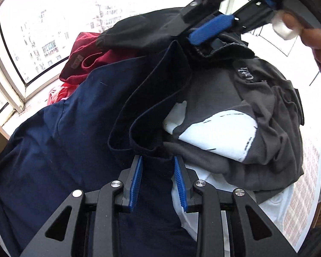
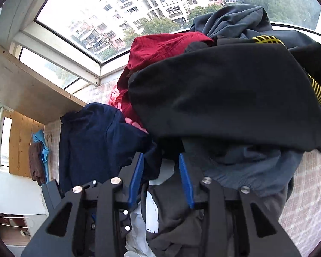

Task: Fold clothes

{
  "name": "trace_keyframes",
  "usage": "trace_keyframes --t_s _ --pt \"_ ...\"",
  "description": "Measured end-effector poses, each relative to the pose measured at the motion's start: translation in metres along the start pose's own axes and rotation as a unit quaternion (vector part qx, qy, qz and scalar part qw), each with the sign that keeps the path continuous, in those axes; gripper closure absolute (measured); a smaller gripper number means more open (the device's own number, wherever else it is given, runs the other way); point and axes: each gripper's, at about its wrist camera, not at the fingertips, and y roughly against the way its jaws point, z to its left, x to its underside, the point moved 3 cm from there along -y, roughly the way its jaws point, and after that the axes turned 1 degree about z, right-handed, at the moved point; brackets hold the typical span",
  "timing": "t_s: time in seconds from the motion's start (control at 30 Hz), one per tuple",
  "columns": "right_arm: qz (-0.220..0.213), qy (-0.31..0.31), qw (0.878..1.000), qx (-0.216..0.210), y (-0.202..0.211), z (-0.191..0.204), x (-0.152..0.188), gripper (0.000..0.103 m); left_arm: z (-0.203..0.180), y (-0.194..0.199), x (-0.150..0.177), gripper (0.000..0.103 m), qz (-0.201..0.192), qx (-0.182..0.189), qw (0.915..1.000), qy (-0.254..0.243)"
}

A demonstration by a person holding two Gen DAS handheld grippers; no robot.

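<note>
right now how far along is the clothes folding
Done: nothing looks folded. The navy shirt, grey shirt, red garment and black garment lie crumpled in one pile. In hand: the left claw straddles the navy shirt's edge, grip unclear; the right claw hangs open over the pile. Left: pulling each piece out, flattening and folding it.

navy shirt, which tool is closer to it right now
Left. The left tool straddles a fold of the navy shirt, pads beside the cloth. The right tool sits over grey clothes, the navy shirt off to its left.
</note>
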Motion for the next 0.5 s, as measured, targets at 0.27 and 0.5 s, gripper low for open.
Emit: trace_keyframes --t_s 0.27,0.5 --pt "0.028 0.016 0.999 0.021 -0.033 0.022 0.0 0.065 0.005 0.007 0.007 0.092 -0.007 0.057 0.9982 0.017" --pt "0.024 0.039 0.996 0.07 -0.054 0.024 -0.007 0.099 -0.011 0.044 0.019 0.092 -0.032 0.112 0.9932 -0.007"
